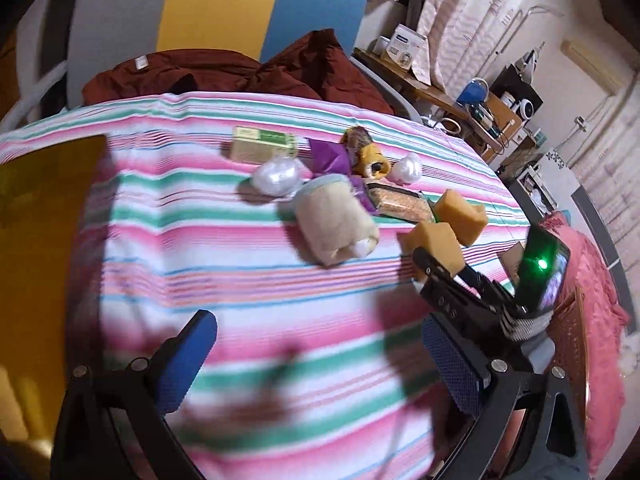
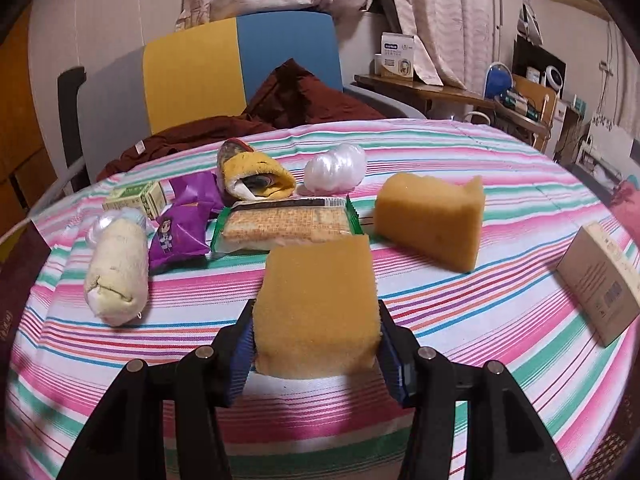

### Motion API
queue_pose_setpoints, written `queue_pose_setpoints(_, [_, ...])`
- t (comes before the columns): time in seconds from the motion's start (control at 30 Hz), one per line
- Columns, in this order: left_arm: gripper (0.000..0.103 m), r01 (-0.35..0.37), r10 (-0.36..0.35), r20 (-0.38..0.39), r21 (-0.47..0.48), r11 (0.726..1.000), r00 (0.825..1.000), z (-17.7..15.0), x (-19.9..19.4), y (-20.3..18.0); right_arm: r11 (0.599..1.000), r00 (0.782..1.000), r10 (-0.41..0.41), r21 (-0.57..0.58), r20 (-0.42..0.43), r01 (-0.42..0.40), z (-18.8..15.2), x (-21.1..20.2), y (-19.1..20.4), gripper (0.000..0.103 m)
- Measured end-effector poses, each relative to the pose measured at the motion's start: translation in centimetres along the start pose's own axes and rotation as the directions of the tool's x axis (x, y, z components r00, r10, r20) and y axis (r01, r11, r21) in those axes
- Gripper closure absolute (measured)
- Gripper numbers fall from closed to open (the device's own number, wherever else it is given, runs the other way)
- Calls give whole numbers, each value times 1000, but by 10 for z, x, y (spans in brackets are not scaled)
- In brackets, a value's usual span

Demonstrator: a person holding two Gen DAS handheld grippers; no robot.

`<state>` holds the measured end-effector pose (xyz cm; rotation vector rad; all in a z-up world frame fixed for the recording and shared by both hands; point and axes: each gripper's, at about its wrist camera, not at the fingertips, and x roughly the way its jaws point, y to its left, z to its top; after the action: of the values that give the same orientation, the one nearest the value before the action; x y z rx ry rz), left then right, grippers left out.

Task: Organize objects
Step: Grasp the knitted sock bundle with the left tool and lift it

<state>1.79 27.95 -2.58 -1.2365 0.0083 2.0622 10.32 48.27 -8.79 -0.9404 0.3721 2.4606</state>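
A striped cloth (image 2: 500, 292) in pink, green and white covers the surface and serves as the landmark. Behind its far edge stands a chair (image 2: 240, 68) with grey, yellow and blue panels, with a dark red garment (image 2: 296, 100) heaped on the seat. On the cloth's right edge lies a brown cardboard box (image 2: 600, 280). Near the cloth's middle sit a loose orange sponge (image 2: 432, 220), a biscuit packet (image 2: 288, 224) with green trim, and a cream rolled towel (image 2: 116, 272) toward the left. Behind these lie a purple snack packet (image 2: 180, 232), a yellow rolled sock (image 2: 256, 176), a white crumpled plastic bag (image 2: 336, 168) and a small green box (image 2: 136, 200).

The right gripper (image 2: 316, 340) is clamped on a second orange sponge (image 2: 316, 304), its blue pads pressing both sides, just above the cloth's near part. The left gripper (image 1: 320, 360) hangs over the cloth's near edge with its blue fingers spread wide and nothing between them; that view is blurred, so its height above the cloth is unclear.
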Motion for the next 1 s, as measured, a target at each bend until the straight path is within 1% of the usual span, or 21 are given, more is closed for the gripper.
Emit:
queue_pose_setpoints(0.1, [0, 3, -3, 5, -2, 1000, 1000, 15, 19, -7, 1000, 1000, -8, 16, 15, 8, 0, -2, -1, 49])
queue_pose_setpoints(0.2, [0, 5, -5, 8, -34, 999, 1000, 29, 39, -8, 999, 999, -36, 23, 23, 35, 0, -3, -1, 49])
queue_pose_setpoints(0.27, [0, -1, 2, 16, -59, 998, 1000, 37, 50, -7, 999, 999, -35, 28, 21, 35, -1, -2, -2, 49])
queue_pose_setpoints(0.33, [0, 4, -2, 27, -61, 998, 1000, 42, 59, -8, 999, 999, -37, 26, 23, 36, 0, -2, -2, 49])
queue_pose_setpoints(0.37, [2, 3, -1, 40, -53, 999, 999, 45, 63, -10, 999, 999, -37, 25, 21, 37, 0, -1, -2, 49])
queue_pose_setpoints(0.43, [11, -10, 12, 63, -32, 999, 998, 49, 68, -13, 999, 999, -38, 24, 23, 37, 0, -2, -2, 49])
queue_pose_setpoints(0.5, [37, -22, 22, 60, -6, 1000, 998, 51, 74, -17, 999, 999, -42, 22, 23, 41, 0, 0, -1, 49])
queue_pose_setpoints(0.53, [42, -35, 34, 46, 12, 999, 998, 51, 79, -19, 999, 999, -44, 21, 24, 43, 0, 0, 0, 49])
queue_pose_setpoints(0.57, [40, -44, 43, 33, 29, 999, 999, 50, 84, -20, 999, 999, -46, 19, 24, 45, 0, 0, 0, 49])
queue_pose_setpoints(0.67, [40, -30, 27, 56, 45, 999, 998, 46, 83, -19, 999, 998, -52, 15, 26, 51, 0, 1, 1, 49])
queue_pose_setpoints(0.73, [42, -13, 10, 49, 50, 999, 999, 44, 84, -16, 998, 998, -53, 15, 28, 53, 0, 1, 1, 49])
queue_pose_setpoints(0.87, [47, 32, -31, 57, -10, 999, 998, 37, 74, -6, 998, 997, -67, 14, 37, 67, -1, -1, 2, 49])
queue_pose_setpoints(1.0, [49, 47, -47, 66, -9, 999, 997, 28, 64, -3, 996, 995, -88, 19, 51, 87, -1, -3, 1, 49])
